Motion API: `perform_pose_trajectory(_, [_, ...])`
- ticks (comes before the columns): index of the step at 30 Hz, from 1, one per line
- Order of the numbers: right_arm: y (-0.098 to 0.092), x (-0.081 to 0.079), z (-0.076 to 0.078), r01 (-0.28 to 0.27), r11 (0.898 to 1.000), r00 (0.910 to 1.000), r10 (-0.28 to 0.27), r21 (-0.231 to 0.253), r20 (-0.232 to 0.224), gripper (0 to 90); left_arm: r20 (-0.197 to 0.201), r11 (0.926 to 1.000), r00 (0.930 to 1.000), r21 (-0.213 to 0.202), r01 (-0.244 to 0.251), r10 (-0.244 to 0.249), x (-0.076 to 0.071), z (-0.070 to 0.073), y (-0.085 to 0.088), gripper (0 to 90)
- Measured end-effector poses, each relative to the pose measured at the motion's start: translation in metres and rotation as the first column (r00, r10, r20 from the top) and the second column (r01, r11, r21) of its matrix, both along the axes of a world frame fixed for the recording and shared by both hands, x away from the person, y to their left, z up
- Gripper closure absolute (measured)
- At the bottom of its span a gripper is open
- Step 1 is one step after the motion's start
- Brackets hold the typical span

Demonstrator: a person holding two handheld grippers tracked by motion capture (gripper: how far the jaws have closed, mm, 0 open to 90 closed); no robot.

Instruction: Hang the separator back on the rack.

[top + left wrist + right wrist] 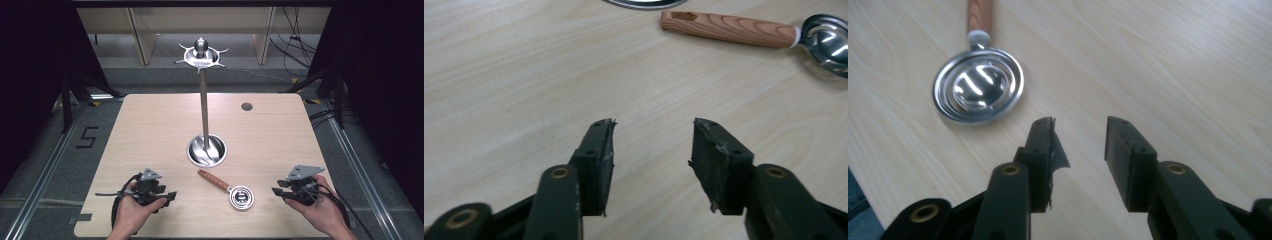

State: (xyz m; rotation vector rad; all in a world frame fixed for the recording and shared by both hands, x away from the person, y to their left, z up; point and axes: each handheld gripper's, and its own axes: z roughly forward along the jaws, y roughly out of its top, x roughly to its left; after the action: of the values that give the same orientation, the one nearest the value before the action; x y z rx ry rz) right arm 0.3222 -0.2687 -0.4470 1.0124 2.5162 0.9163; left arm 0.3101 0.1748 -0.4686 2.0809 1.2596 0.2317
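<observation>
High view: a light wooden table (150, 125) bears a steel stand (204, 100) at centre, its round base (206, 150) dished; at 6 o'clock from the base lies a wood-handled strainer (227, 188), handle toward 10 o'clock; left gripper (169, 196) at 7 o'clock, right gripper (276, 192) at 5 o'clock — both hand-held, jaws parted, grasping nothing; left gripper view: the strainer's handle (729, 29) lies at 1 o'clock beyond the jaws; right gripper view: its bowl (978, 92) at 11 o'clock.

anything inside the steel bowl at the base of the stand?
Inside the bowl the stand's pole rises from its middle, amid reflections. The near rim hides part of the floor.
</observation>
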Motion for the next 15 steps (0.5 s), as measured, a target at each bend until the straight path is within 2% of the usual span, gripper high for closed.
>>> perform_pose_trajectory(1, [0.006, 0.002, 0.002, -0.004, 1.000, 1.0000, 0.004, 0.008, 0.005, 67.7, 0.004, 1.0000, 1.0000, 0.003, -0.007, 0.007, -0.002, 0.000, 0.002, 45.7])
perform_pose_trajectory(2, [0.011, 0.004, 0.005, -0.024, 1.000, 0.9997, 0.024, 0.008, -0.005, 69.6, -0.001, 0.9999, 1.0000, -0.013, -0.002, 0.002, -0.005, 0.002, 0.005, 44.7])
perform_pose_trajectory(3, [0.015, 0.007, 0.009, -0.040, 0.999, 0.9988, 0.040, -0.005, -0.029, 71.3, 0.001, 0.9997, 0.9999, -0.019, -0.017, 0.017, -0.006, 0.002, 0.007, 44.5])
perform_pose_trajectory(4, [0.021, 0.011, 0.008, -0.041, 0.999, 0.9988, 0.041, 0.004, -0.024, 71.9, 0.002, 0.9998, 0.9999, -0.012, -0.013, 0.013, -0.007, 0.002, 0.010, 44.6])
perform_pose_trajectory(5, [0.026, 0.014, 0.012, -0.050, 0.999, 0.9973, 0.049, -0.016, -0.055, 72.1, 0.002, 0.9998, 0.9999, -0.012, -0.013, 0.013, -0.007, 0.002, 0.010, 44.9])
perform_pose_trajectory(6, [0.026, 0.014, 0.012, -0.050, 0.999, 0.9973, 0.049, -0.016, -0.055, 72.1, 0.002, 0.9998, 0.9999, -0.018, -0.010, 0.010, -0.009, 0.002, 0.012, 44.9])
perform_pose_trajectory(7, [0.042, 0.025, 0.011, -0.061, 0.998, 0.9970, 0.060, -0.027, -0.050, 72.2, -0.001, 0.9997, 0.9998, -0.019, -0.018, 0.018, -0.010, -0.001, 0.015, 45.3])
perform_pose_trajectory(8, [0.046, 0.029, 0.014, -0.066, 0.996, 0.9947, 0.062, -0.051, -0.082, 71.7, -0.008, 0.9998, 0.9998, -0.013, -0.016, 0.016, -0.009, -0.002, 0.016, 45.3])
perform_pose_trajectory(10, [0.061, 0.037, 0.014, -0.072, 0.994, 0.9925, 0.064, -0.080, -0.104, 70.9, -0.013, 0.9997, 0.9998, -0.019, -0.014, 0.014, -0.009, -0.002, 0.015, 45.4])
perform_pose_trajectory(12, [0.072, 0.046, 0.016, -0.106, 0.988, 0.9868, 0.091, -0.112, -0.134, 72.2, -0.011, 0.9995, 0.9999, -0.030, -0.005, 0.005, -0.008, -0.002, 0.012, 45.6])
perform_pose_trajectory(13, [0.079, 0.050, 0.017, -0.112, 0.986, 0.9826, 0.091, -0.123, -0.162, 72.2, -0.010, 0.9993, 0.9999, -0.038, 0.007, -0.007, -0.008, -0.002, 0.011, 45.8])
perform_pose_trajectory(14, [0.086, 0.052, 0.018, -0.112, 0.984, 0.9770, 0.083, -0.140, -0.196, 71.9, -0.010, 0.9996, 0.9999, -0.027, 0.004, -0.004, -0.007, -0.002, 0.010, 45.8])
perform_pose_trajectory(15, [0.092, 0.056, 0.019, -0.128, 0.980, 0.9754, 0.096, -0.154, -0.199, 72.4, -0.012, 0.9993, 0.9999, -0.035, 0.011, -0.011, -0.007, -0.003, 0.010, 45.9])
